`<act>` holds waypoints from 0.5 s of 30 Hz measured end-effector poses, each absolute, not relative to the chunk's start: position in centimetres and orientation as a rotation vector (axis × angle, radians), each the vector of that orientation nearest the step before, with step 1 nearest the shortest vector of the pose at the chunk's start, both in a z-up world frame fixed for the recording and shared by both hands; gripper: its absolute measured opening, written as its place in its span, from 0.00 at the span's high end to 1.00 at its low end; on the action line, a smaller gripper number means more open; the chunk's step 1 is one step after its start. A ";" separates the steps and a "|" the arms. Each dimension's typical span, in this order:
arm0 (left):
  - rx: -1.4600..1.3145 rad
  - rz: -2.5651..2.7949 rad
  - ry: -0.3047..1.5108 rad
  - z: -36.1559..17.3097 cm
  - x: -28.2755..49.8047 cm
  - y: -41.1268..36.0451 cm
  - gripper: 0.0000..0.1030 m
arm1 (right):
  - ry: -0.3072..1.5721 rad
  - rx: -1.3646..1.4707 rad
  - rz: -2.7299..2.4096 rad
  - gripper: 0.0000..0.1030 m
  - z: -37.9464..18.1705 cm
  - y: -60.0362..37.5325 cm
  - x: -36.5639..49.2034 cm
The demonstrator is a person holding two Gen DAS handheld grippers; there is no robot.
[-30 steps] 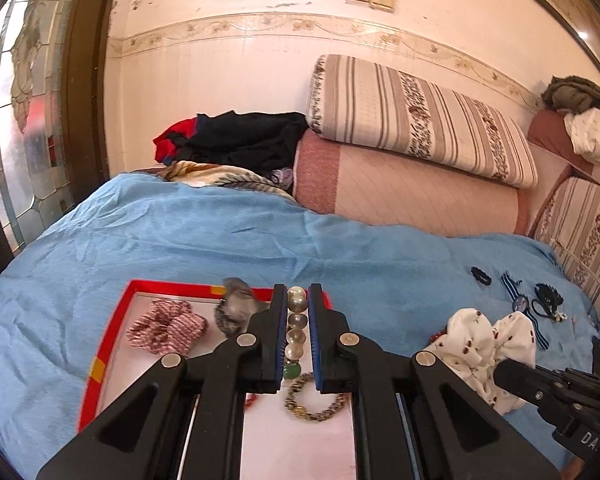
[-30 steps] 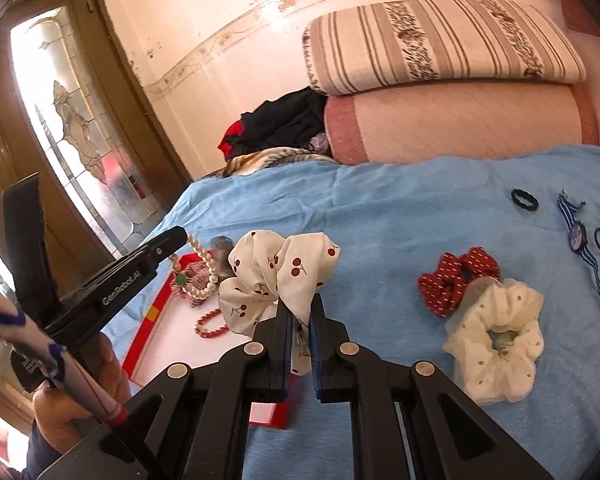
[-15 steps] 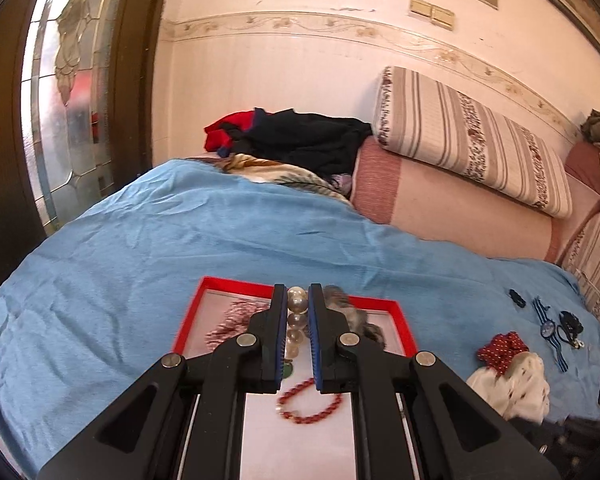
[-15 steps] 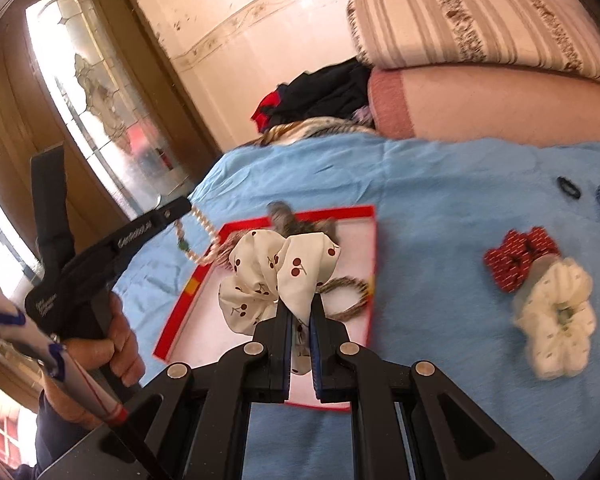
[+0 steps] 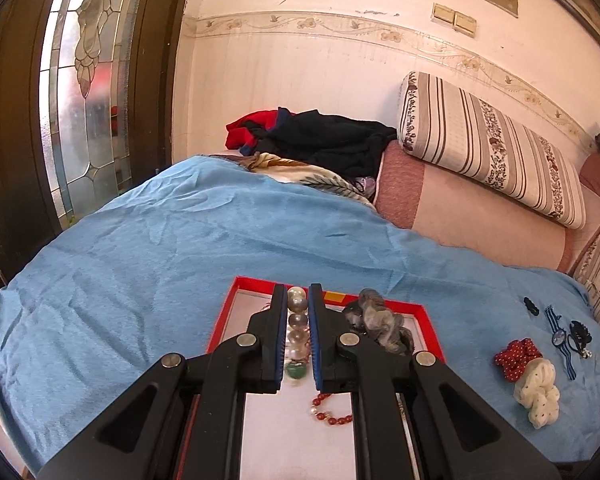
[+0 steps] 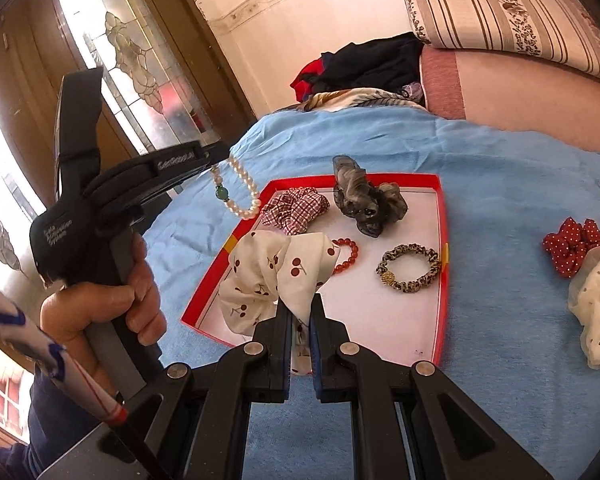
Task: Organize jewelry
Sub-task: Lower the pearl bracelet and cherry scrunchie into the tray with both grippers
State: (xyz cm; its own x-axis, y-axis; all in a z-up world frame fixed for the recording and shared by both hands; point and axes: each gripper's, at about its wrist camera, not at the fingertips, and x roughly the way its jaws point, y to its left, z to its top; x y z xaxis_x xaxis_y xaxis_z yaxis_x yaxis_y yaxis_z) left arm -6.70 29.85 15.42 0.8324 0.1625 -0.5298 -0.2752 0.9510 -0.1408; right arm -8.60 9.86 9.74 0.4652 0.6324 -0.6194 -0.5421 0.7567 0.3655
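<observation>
blue blanket (image 5: 180, 248), striped pillow (image 5: 488, 144), dark clothes (image 5: 324, 140)

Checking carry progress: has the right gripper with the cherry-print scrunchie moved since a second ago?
Yes. The right gripper, shut on the cherry-print scrunchie, moved from over the blue blanket onto the red tray.

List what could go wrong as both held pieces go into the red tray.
The pearl bracelet dangles from the left tool beyond the red tray rim; released there, it may land on the blanket. The cherry scrunchie in the right tool hangs over the red bead bracelet and could bury it.
</observation>
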 end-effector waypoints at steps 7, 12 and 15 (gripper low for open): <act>-0.186 0.258 0.588 13.8 -7.0 30.9 0.90 | 0.833 0.152 0.707 0.91 8.9 9.8 -7.4; -0.198 0.269 0.629 12.7 -6.9 32.2 0.90 | 0.843 0.147 0.709 0.91 8.4 10.3 -7.3; -0.198 0.268 0.646 12.2 -6.9 32.5 0.90 | 0.853 0.146 0.707 0.91 8.0 10.5 -7.0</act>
State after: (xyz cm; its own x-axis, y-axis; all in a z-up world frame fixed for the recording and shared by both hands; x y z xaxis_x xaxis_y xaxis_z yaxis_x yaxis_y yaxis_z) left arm -6.87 32.47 12.22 0.7662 0.1837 -0.6158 -0.3059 0.9470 -0.0981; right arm -7.01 10.53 7.99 0.4473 0.6250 -0.6397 -0.5126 0.7653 0.3893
